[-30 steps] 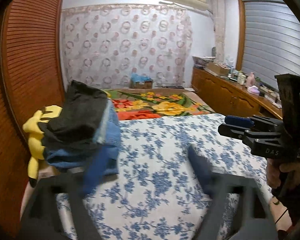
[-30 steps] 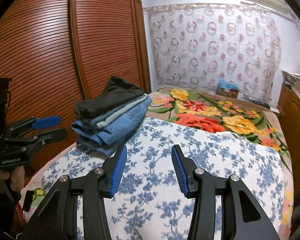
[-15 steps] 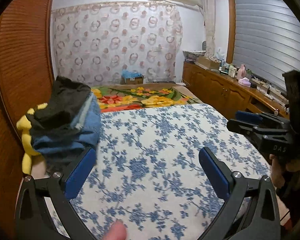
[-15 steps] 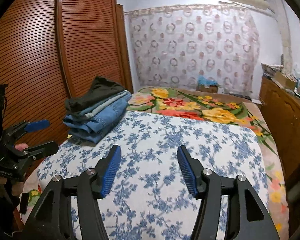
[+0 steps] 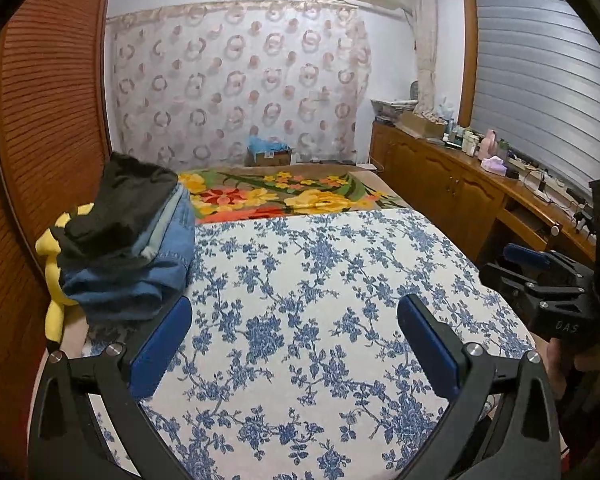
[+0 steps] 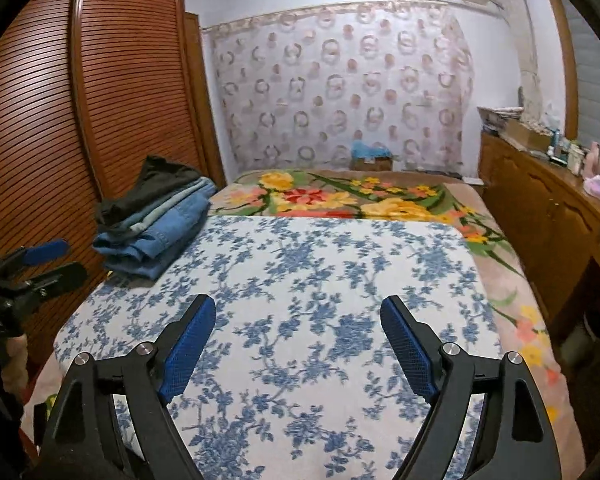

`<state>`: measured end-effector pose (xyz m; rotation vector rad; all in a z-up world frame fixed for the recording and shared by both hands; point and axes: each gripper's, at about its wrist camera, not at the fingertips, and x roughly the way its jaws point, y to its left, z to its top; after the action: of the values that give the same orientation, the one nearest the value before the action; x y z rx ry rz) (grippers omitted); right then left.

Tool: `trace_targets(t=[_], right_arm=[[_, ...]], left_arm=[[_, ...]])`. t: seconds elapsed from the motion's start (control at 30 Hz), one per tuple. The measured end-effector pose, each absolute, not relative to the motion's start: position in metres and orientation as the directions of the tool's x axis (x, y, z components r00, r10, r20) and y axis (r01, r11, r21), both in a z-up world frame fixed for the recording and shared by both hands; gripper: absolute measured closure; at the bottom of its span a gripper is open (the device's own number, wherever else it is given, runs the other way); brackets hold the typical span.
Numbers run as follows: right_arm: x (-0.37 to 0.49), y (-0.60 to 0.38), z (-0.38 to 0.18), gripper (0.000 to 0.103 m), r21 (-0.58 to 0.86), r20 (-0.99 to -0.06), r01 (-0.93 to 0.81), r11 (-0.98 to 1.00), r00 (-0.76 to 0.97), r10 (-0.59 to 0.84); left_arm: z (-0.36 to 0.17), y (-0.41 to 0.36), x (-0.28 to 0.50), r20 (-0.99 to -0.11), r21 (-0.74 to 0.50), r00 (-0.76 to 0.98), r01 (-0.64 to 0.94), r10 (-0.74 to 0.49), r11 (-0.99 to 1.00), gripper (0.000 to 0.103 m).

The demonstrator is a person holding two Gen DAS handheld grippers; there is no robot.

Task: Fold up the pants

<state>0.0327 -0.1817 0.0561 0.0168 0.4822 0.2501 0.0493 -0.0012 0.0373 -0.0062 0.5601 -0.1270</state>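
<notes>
Ahead of my left gripper (image 5: 294, 344) lies the white bedspread printed with blue flowers (image 5: 320, 280), and both blue-padded fingers stand wide apart above it with nothing between them. Off to that gripper's left, at the near left corner of the bed, sits a stack of folded pants (image 5: 128, 240): blue denim pairs at the bottom, a paler pair between, and a dark charcoal pair on top. Behind and under the stack, on its left, a yellow plush toy with black markings (image 5: 54, 264) pokes out against the brown slatted wardrobe door (image 5: 48, 120).

My right gripper (image 6: 298, 344) also hovers over the flowered bedspread (image 6: 320, 280), its fingers spread open and empty. From this side the pants stack (image 6: 156, 224) is forward and to the left, resting on the bedspread's far left corner, well apart from the fingers. Beyond the bedspread a blanket with large yellow and red flowers (image 6: 340, 198) covers the far end of the bed. To the right of the right gripper runs a long wooden cabinet (image 6: 540, 208) with bottles and small items on its top.

Each gripper appears at the edge of the other's view, held by my hands at the bed's near side.
</notes>
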Motion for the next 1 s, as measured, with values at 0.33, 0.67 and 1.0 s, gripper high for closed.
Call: trace_targets(t=[0.33, 0.67, 1.0], right_arm=[[0.001, -0.177, 0.088, 0.017, 0.058, -0.378, -0.196, 0.979, 0.903, 0.203], [-0.014, -0.178, 0.083, 0.017, 0.057, -0.346, -0.178, 0.982, 0.920, 0.187], [-0.010, -0.179, 0.084, 0.017, 0.049, -0.342, -0.171, 0.984, 0.923, 0.177]], left_arm=[[0.066, -0.001, 0.040, -0.474, -0.023, 0.874, 0.111, -0.108, 0.994, 0.000], [0.080, 0.003, 0.015, -0.435, -0.008, 0.897, 0.090, -0.085, 0.996, 0.000], [0.080, 0.004, 0.013, -0.431, -0.004, 0.899, 0.085, -0.079, 0.996, 0.000]])
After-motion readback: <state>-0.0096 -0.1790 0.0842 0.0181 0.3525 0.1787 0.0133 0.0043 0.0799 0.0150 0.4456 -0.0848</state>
